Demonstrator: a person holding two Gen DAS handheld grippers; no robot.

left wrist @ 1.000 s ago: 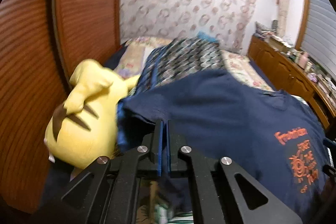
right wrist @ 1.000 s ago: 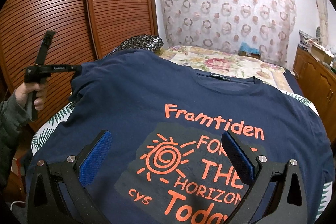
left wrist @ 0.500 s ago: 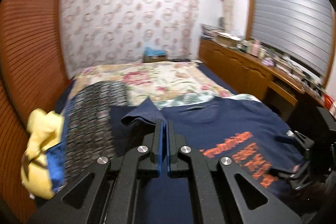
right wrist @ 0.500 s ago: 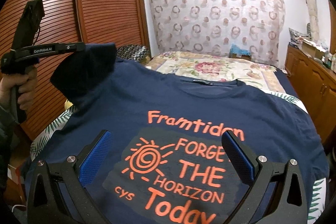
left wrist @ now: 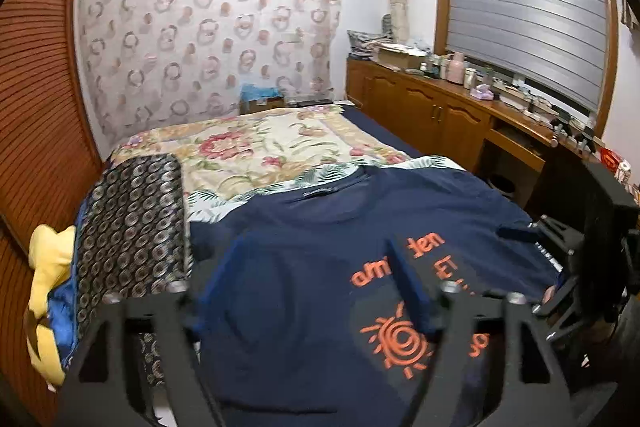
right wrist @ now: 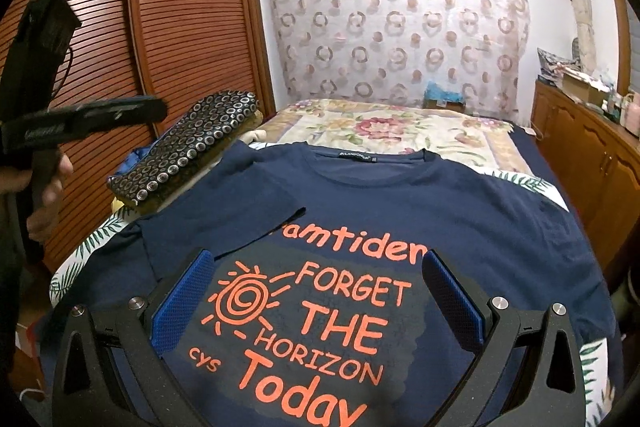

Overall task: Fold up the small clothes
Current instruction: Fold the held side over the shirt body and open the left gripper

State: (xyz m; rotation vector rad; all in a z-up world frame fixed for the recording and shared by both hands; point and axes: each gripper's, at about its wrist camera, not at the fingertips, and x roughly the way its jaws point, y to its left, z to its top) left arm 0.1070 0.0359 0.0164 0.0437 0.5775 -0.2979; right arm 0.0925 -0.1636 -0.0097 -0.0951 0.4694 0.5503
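Sleeve of the navy T-shirt, which lies print-up on the bed, is folded in over the chest; the left gripper has just been opening, nothing between its jaws; the right gripper hovers apart over the print; next, pinch the opposite sleeve at its hem and lay it across flat, symmetrically, smoothing wrinkles.

Left gripper: jaws just opened, spread wide, nothing gripped between them; pointed downward | left hand: seen wrapped round the gripper's handle, raised at the side | right gripper: jaws held wide apart, nothing clamped; tilted downward.
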